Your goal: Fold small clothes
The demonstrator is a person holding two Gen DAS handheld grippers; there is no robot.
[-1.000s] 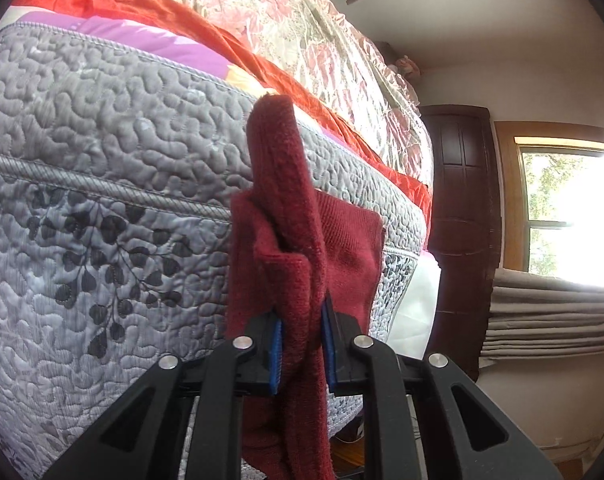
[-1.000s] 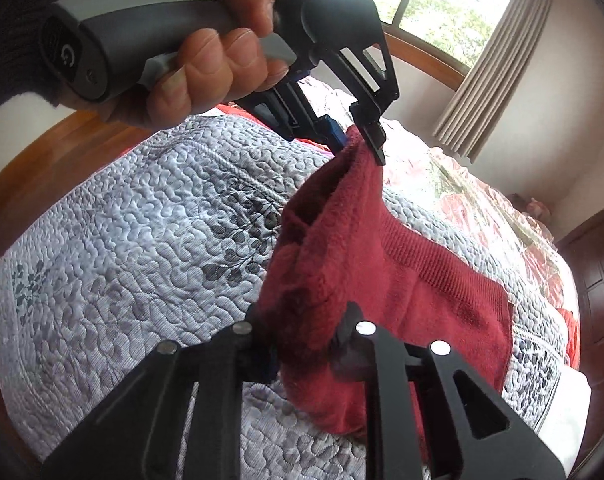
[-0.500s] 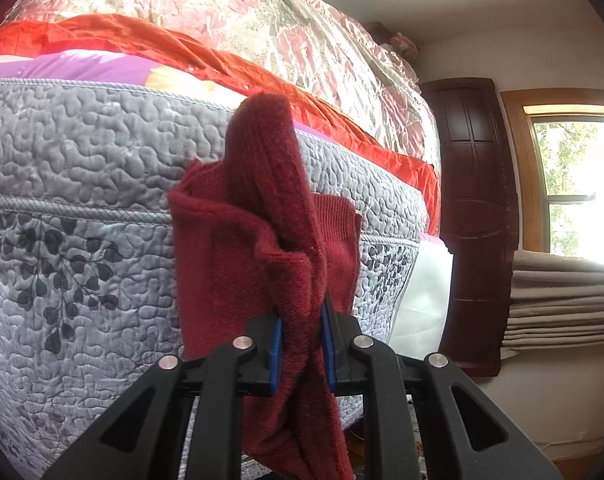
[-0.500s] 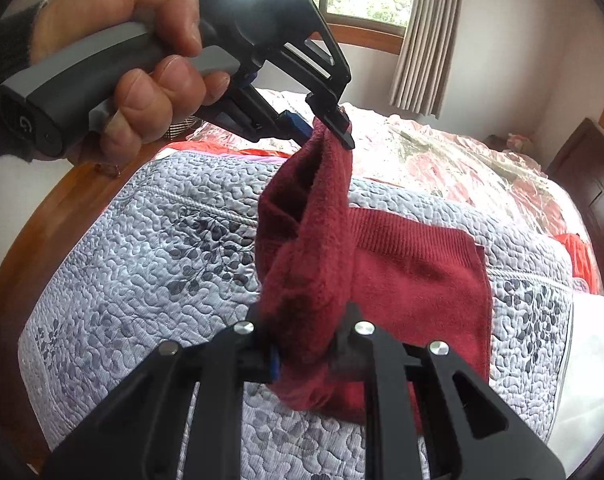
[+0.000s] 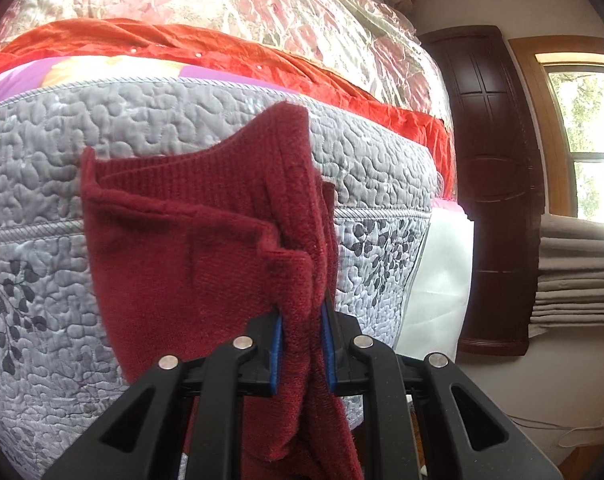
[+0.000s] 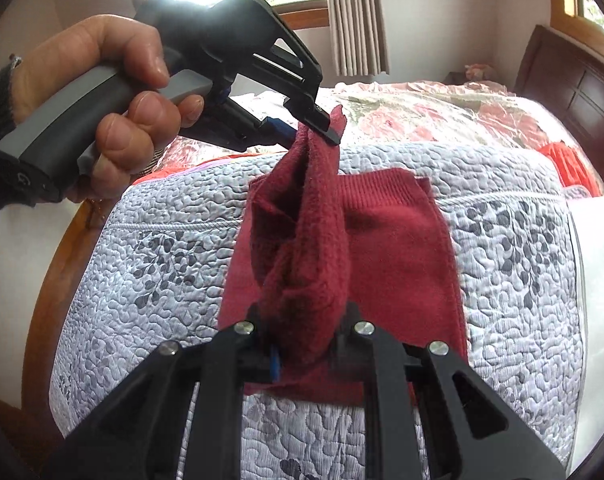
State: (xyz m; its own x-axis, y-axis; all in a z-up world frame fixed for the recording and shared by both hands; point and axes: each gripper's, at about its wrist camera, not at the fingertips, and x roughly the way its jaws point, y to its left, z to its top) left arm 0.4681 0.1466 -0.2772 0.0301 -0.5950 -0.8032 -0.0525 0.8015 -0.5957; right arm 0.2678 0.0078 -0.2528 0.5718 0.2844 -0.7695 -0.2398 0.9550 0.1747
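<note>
While both tongs, left [image 5: 300,354] and right [image 6: 302,350], stay clamped on the garment's [image 6: 397,248] near edge, it lifts off the quilt [image 6: 150,264] to fold far.

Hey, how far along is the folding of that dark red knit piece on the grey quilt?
Partway. Done: part of the red knit garment already lies flat on the grey quilt. In hand: the left gripper and right gripper each pinch an end of the raised, bunched edge. Left: lay that edge across the flat part, release, and smooth it.
</note>
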